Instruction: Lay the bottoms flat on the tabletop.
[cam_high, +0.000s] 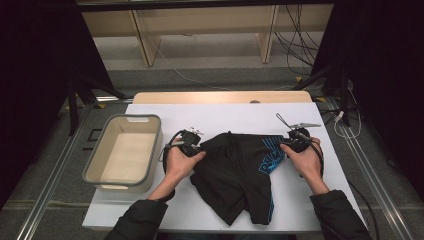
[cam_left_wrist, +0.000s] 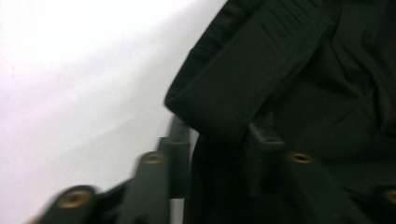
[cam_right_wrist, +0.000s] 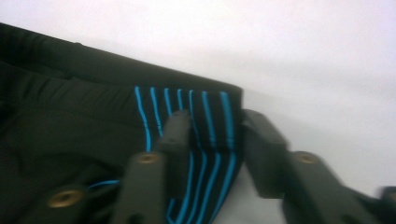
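Observation:
Black shorts (cam_high: 235, 170) with blue stripes on one side lie spread on the white table (cam_high: 225, 115), waistband away from the person. My left gripper (cam_high: 200, 149) sits at the waistband's left corner. In the left gripper view the folded black corner (cam_left_wrist: 219, 93) lies between the jaws of that gripper (cam_left_wrist: 219, 135), which stand apart. My right gripper (cam_high: 285, 145) is at the waistband's right corner. Its jaws (cam_right_wrist: 215, 126) stand apart on either side of the blue-striped edge (cam_right_wrist: 210, 116), and I see no pinch in the cloth.
A grey open bin (cam_high: 95, 160) with a bare inside stands at the table's left edge, close to my left hand. White tabletop (cam_high: 225, 115) runs beyond the waistband. Past the table are wooden furniture legs and cables on the floor.

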